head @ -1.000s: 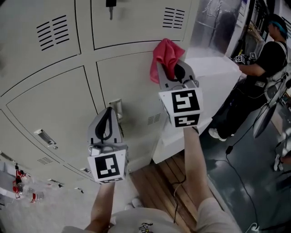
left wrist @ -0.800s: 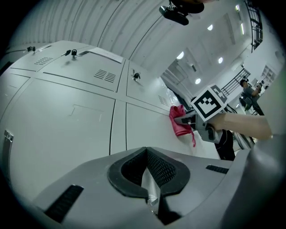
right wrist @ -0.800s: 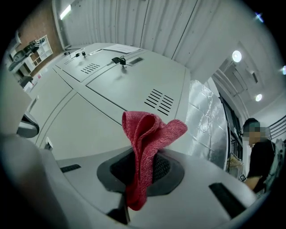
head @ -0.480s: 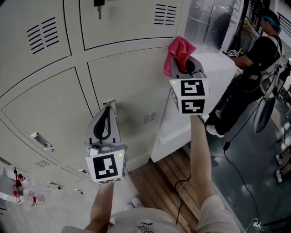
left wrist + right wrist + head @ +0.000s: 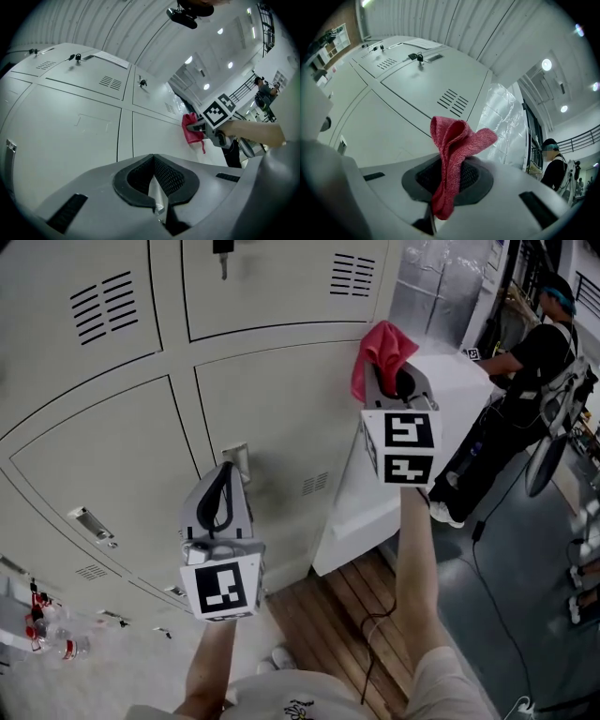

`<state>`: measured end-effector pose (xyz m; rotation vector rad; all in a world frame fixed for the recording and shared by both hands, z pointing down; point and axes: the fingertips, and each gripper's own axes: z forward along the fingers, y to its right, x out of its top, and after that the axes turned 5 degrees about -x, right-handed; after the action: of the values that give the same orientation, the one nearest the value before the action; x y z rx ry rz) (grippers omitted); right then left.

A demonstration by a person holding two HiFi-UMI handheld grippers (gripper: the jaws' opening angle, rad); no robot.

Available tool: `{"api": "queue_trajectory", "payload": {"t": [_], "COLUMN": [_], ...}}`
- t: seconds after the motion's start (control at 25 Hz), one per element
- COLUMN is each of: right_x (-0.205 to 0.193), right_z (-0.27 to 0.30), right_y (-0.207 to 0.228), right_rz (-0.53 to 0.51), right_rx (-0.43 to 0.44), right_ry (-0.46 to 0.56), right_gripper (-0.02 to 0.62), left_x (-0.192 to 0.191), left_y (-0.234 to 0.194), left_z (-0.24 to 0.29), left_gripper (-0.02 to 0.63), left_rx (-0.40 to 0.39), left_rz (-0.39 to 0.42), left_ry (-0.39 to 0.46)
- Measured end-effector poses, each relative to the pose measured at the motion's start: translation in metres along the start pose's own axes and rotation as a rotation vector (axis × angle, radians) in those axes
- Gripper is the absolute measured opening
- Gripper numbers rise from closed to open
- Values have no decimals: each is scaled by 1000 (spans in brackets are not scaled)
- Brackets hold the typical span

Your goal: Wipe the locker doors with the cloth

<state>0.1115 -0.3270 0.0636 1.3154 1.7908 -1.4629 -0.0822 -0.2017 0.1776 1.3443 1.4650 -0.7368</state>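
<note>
The pale grey locker doors (image 5: pixel 272 399) fill the left and middle of the head view. My right gripper (image 5: pixel 394 381) is shut on a red cloth (image 5: pixel 382 351), which bunches up out of the jaws against the right edge of a lower door. In the right gripper view the cloth (image 5: pixel 452 145) stands up between the pads of that gripper (image 5: pixel 450 161). My left gripper (image 5: pixel 225 474) is lower and to the left, shut, with its tip just below a small metal latch (image 5: pixel 236 457). From the left gripper view the cloth (image 5: pixel 191 131) shows pressed near the door.
A white cabinet (image 5: pixel 441 399) stands right of the lockers. A person in black (image 5: pixel 534 362) works at the far right. Wooden boards (image 5: pixel 328 615) and a cable (image 5: pixel 487 596) lie on the floor below. Bottles (image 5: pixel 52 634) sit at lower left. A key (image 5: pixel 223 251) hangs in an upper door.
My right gripper has carried the red cloth to the right across the door, towards the lockers' right edge. The left gripper has stayed almost where it was.
</note>
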Motion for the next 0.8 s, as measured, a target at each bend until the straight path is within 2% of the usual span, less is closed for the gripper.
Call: {"api": "queue_trajectory", "payload": {"t": [0.2, 0.36, 0.52, 0.8], "right_x": [41, 69, 87, 83], "right_z": [-39, -66, -84, -91], "right_y": [-20, -60, -109, -176], "right_rz": [39, 84, 78, 60], "right_rx": [38, 151, 261, 370], "right_ry": [105, 187, 262, 257], "right_gripper": [27, 26, 27, 26], "left_x": [0, 3, 8, 8], "left_y": [-17, -32, -45, -62], "left_z": [-13, -24, -35, -51], "left_gripper": [15, 15, 15, 17], "left_rx": [35, 72, 102, 132], "left_rz": [10, 16, 24, 31], "left_ry": [-7, -3, 3, -3]}}
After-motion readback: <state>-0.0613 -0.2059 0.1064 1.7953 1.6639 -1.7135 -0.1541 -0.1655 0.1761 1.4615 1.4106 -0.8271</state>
